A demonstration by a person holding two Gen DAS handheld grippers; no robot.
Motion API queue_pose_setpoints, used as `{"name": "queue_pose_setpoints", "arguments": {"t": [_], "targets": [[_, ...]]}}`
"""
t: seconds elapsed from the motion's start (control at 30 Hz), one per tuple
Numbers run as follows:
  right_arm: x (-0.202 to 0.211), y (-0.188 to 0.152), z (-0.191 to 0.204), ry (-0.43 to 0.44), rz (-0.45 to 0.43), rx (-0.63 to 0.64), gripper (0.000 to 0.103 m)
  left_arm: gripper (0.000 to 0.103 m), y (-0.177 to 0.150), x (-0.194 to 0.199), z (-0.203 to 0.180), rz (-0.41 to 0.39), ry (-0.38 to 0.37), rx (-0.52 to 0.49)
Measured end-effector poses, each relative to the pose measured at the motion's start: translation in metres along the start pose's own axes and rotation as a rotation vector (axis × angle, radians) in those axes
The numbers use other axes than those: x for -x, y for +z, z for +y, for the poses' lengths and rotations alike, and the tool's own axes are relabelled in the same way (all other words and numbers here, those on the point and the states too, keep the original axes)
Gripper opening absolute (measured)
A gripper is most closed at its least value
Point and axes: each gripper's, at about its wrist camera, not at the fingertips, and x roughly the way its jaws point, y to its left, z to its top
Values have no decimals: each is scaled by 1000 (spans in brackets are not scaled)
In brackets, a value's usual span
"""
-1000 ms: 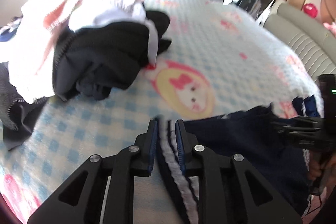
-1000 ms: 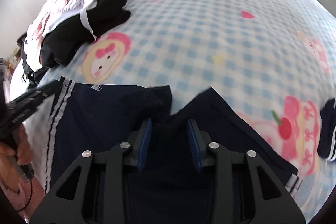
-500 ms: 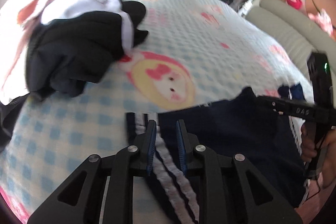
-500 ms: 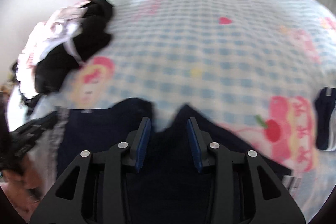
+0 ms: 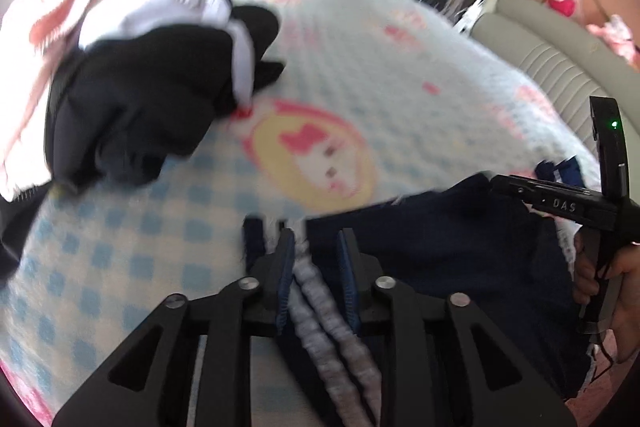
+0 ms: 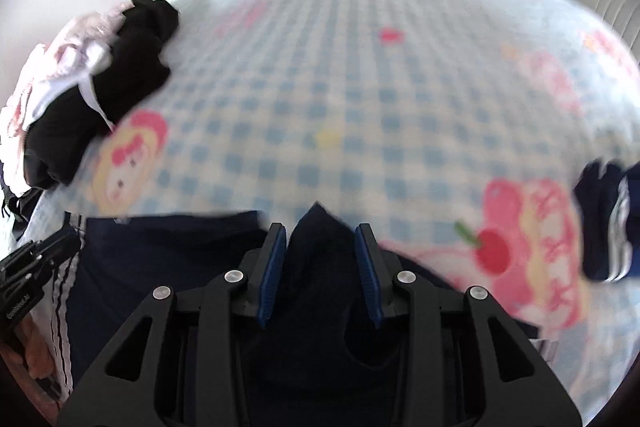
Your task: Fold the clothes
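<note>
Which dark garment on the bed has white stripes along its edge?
The navy garment between the grippers; the black garment on the pile is plain.

My left gripper [image 5: 316,259] is matt black plastic with blue ribbed pads and shiny metal screws; same on my right gripper [image 6: 320,259]. The navy garment [image 5: 440,239] is soft matt cloth with puckered white stripes [image 5: 320,291]; the bedspread [image 6: 340,87] is nubbly checked fabric, the black clothes pile [image 5: 136,107] dull knit.
</note>
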Motion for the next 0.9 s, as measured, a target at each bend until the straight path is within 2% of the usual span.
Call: {"name": "queue_pose_setpoints", "arguments": {"t": [0.03,0.1,0.13,0.2,0.27,0.43,0.5,0.6,0.73,0.9], "targets": [[5,1,4,14,-16,23,39,34,1,-4,-1,18,24,-4],[-2,2,11,12,53,51,38,32,3,-13,3,84,91,7],[3,0,8,6,67,35,38,32,4,-9,3,85,95,18],[25,-4,-2,20,52,-19,39,36,7,17,-2,30,43,27],[53,-13,-11,50,24,-57,41,42,4,42,-17,-7,-26,-7],[118,-74,-31,-10,1,-99,44,43,-25,66,-70,24,-187,-119],[125,-96,-34,-3,12,-127,44,43,-42,64,-91,53,-229,-149],[130,-135,-46,3,52,-181,44,43,-65,55,-117,126,-258,-168],[133,-169,-63,12,86,-258,44,43,-86,62,-137,151,-275,-199],[138,-182,-58,21,112,-283,44,43,-108,83,-131,149,-332,-79]]}}
